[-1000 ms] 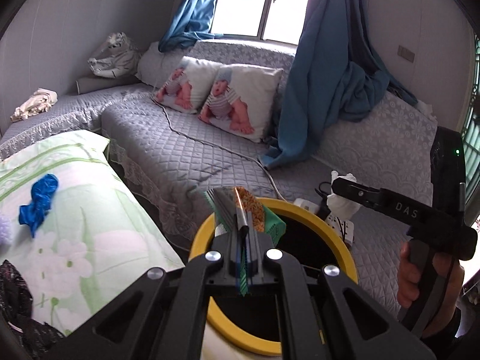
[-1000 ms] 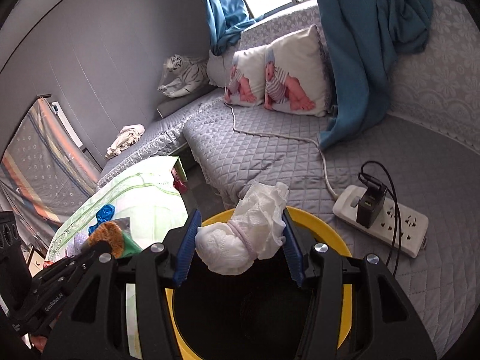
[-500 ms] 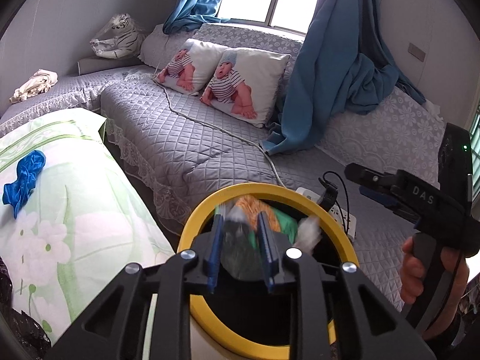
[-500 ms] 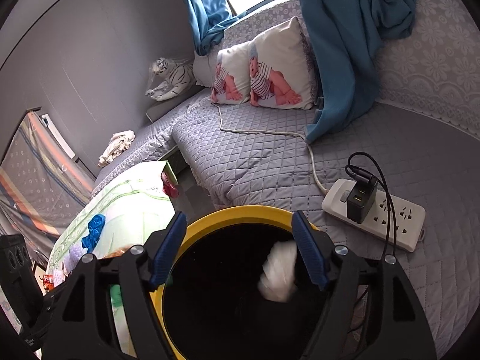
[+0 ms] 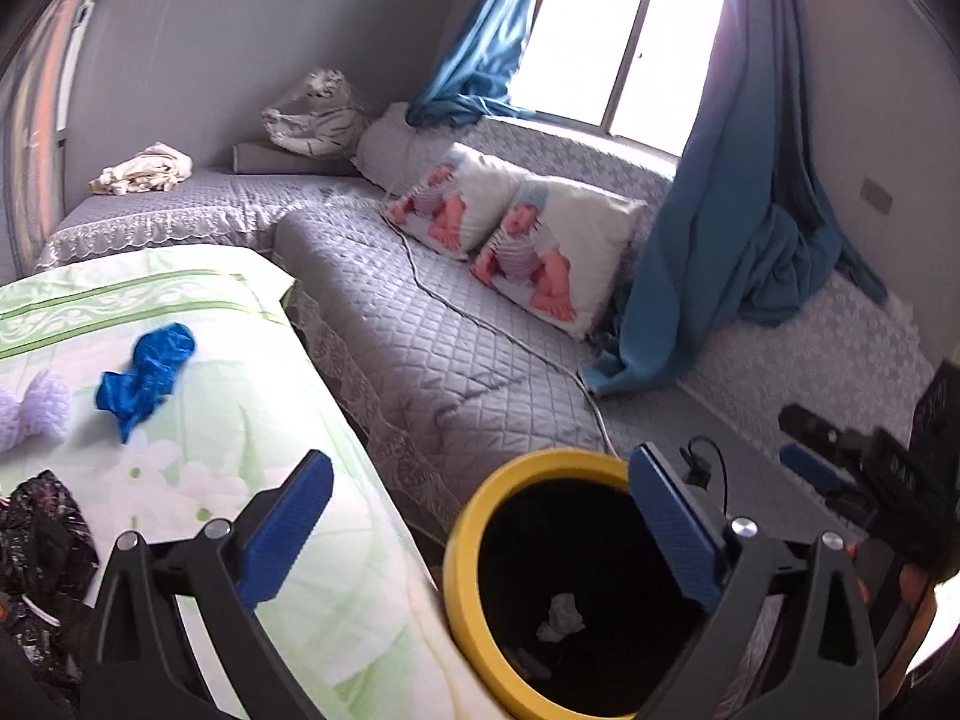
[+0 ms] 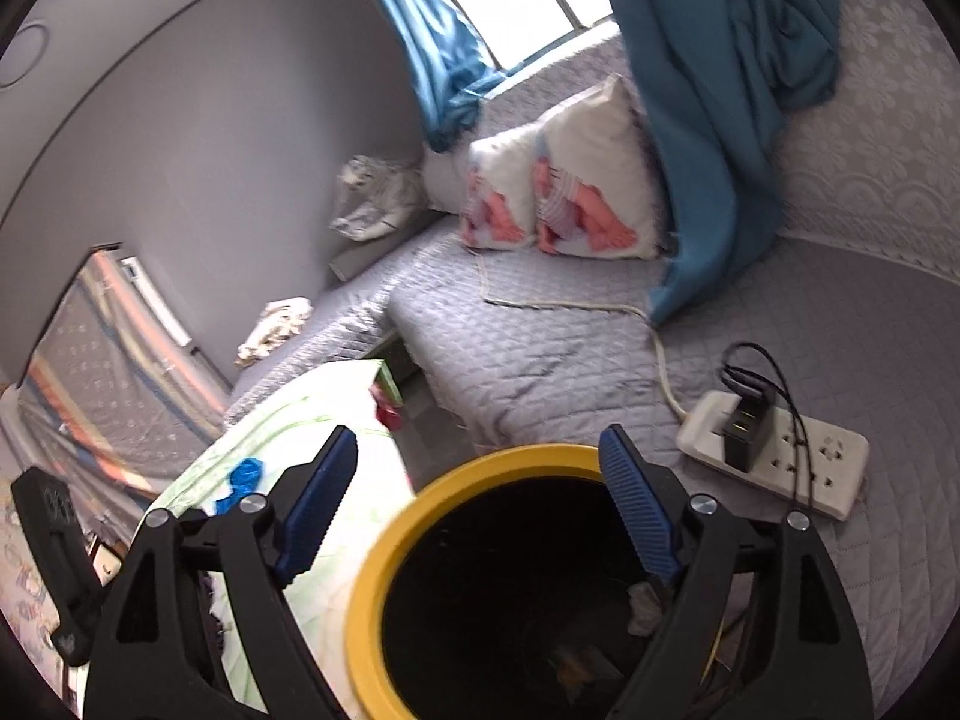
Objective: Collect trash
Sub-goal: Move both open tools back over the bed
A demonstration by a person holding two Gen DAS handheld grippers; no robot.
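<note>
A black bin with a yellow rim [image 5: 462, 570] stands between the bed and the sofa, under both grippers. A white crumpled tissue [image 5: 561, 618] lies at its bottom, and the tissue [image 6: 645, 600] shows again in the right wrist view. My left gripper [image 5: 480, 459] hangs over the bin's left side, its jaws opening wide with nothing between them. My right gripper [image 6: 477, 441] is over the rim, its jaws also opening and empty. On the green floral sheet [image 5: 240, 420] lie a blue crumpled scrap [image 5: 144, 372], a lilac piece [image 5: 30, 414] and a black plastic bag [image 5: 42, 546].
A white power strip [image 6: 774, 462] with a black charger and cords lies on the grey quilted sofa [image 6: 540, 348] right of the bin. Two printed pillows [image 5: 522, 240] and a hanging blue curtain [image 5: 720, 276] are farther back. A hand holds the right gripper [image 5: 810, 456] at the far right.
Both grippers let go: the colourful wrappers left the left jaws and the white tissue wad left the right jaws, dropping into the bin. Both jaws spread wide, and the left view swung leftward.
</note>
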